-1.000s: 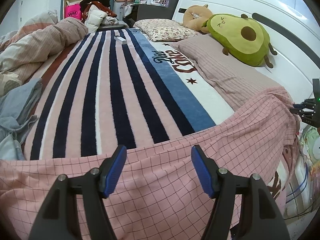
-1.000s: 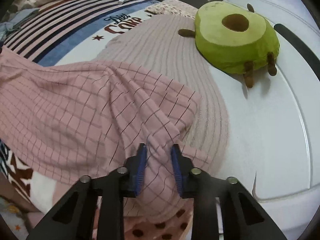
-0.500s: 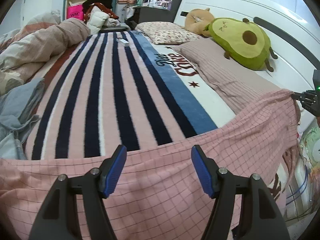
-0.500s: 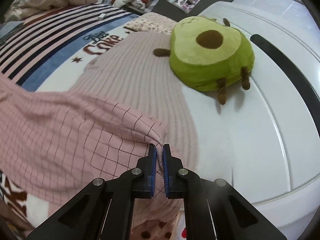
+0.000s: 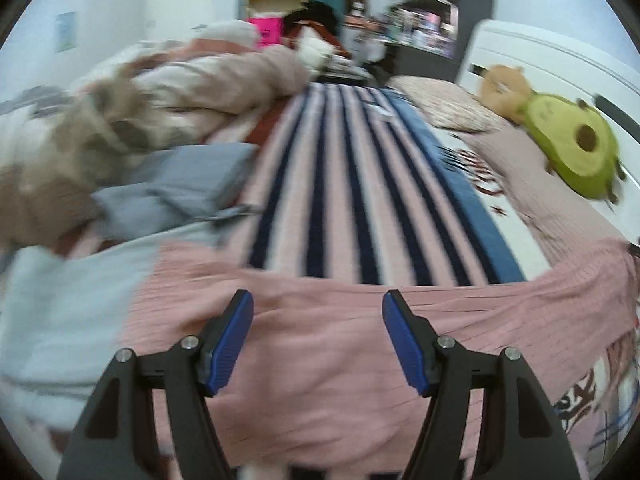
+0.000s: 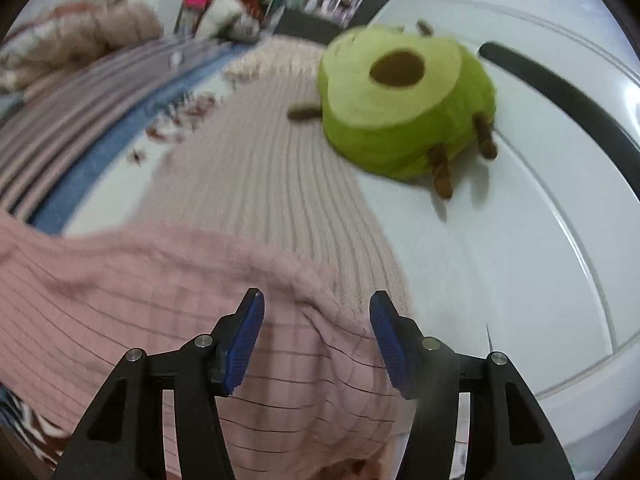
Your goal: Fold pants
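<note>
**Both grippers free of the pants, right one letting go**

I see the pink checked pants (image 5: 320,344) spread across the near edge of the bed, lying over the striped blanket (image 5: 352,184). One end reaches toward the ribbed pink pillow (image 6: 256,184) by the headboard (image 6: 520,240); the other ends beside a pale grey garment (image 5: 60,312) on the left.

My left gripper (image 5: 318,342) hangs above the middle stretch of the pants with its jaws standing wide. Nothing is between the blue pads (image 5: 230,344); the cloth lies below them. This view is blurred, so finer detail of the fabric is lost.

My right gripper (image 6: 316,348) sits over the headboard end of the pants. Its jaws are opening. A raised fold of the cloth lies between them, but the pads (image 6: 242,346) do not press on it.

An avocado plush toy (image 6: 404,104) rests against the headboard, well apart from the pants. A rumpled duvet (image 5: 160,100) lies along the far left side of the bed.
</note>
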